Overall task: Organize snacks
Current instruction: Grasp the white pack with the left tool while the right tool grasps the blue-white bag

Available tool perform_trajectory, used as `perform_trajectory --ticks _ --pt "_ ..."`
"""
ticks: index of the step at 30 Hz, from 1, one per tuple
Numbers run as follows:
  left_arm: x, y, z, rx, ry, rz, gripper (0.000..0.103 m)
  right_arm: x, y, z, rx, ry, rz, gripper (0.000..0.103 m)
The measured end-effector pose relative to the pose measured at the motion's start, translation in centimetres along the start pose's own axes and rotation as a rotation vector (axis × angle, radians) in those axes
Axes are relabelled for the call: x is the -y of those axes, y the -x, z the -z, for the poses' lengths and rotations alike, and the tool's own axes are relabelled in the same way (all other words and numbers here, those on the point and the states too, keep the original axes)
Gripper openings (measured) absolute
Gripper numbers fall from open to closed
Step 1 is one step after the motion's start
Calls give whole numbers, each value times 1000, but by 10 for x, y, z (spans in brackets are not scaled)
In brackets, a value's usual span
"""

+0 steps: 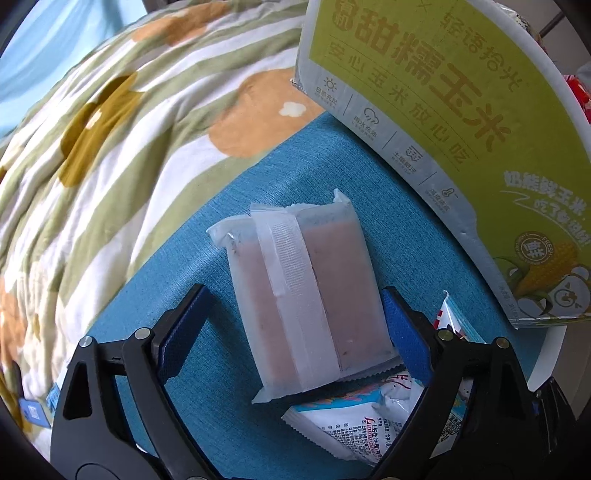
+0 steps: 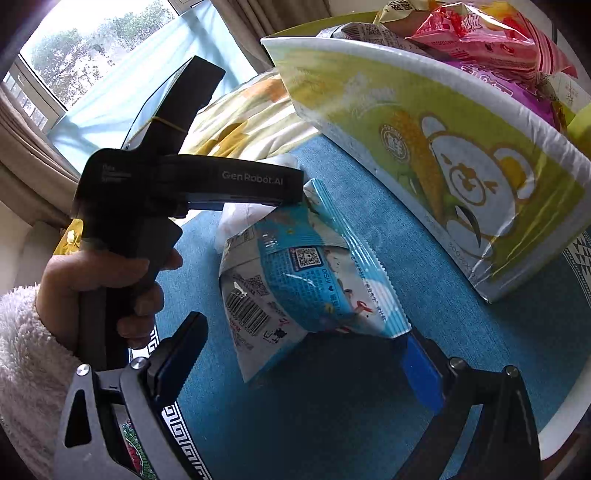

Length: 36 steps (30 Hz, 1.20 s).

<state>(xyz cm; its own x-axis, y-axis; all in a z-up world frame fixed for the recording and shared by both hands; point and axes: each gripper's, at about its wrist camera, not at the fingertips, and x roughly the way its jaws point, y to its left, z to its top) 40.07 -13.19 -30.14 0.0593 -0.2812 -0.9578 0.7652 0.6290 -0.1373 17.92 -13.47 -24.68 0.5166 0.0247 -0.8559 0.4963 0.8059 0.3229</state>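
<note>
Pink pack (image 1: 306,295): clear wrapper, lies mid-frame in the left view on the blue bench (image 1: 229,406), between the left gripper's (image 1: 295,325) jaws; its lower end rests on the blue bag (image 1: 354,417).
Left gripper: jaws wide, pads either side of the pink pack, contact unclear.
Blue bag (image 2: 314,284): centre of the right view, on the bench, beyond the right gripper's (image 2: 303,354) jaws.
Right gripper: jaws wide, holding nothing.
Box (image 2: 461,155): green corn carton, upper right in both views, snack bags (image 2: 491,33) inside.
Left hand (image 2: 107,280): grips the left gripper's handle, left of frame.
Quilt (image 1: 110,147): striped, upper left, beside the bench.
</note>
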Motion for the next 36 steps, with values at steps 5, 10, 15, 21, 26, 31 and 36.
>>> perform_trajectory --ticks 5,10,15,21,26,31,36 --pt "-16 9 11 7 -7 3 69 -1 -4 -6 -3 -6 6 97" --pt "-32 19 33 13 -4 -39 64 -3 -2 -2 -9 10 11 97" --pt "-48 29 57 15 21 -57 63 -7 -7 -6 -18 14 11 97" --pt "-59 39 86 8 64 -73 62 -9 -17 -12 -29 1 -11 97" --pt "-63 44 106 1 100 -76 62 -10 -20 -17 -28 -20 -36 97" --pt "-59 49 124 -10 122 -76 62 -11 -32 -30 -31 -47 -65 97" --pt "-56 51 138 -14 142 -70 62 -23 -49 -47 -52 -13 -51 97"
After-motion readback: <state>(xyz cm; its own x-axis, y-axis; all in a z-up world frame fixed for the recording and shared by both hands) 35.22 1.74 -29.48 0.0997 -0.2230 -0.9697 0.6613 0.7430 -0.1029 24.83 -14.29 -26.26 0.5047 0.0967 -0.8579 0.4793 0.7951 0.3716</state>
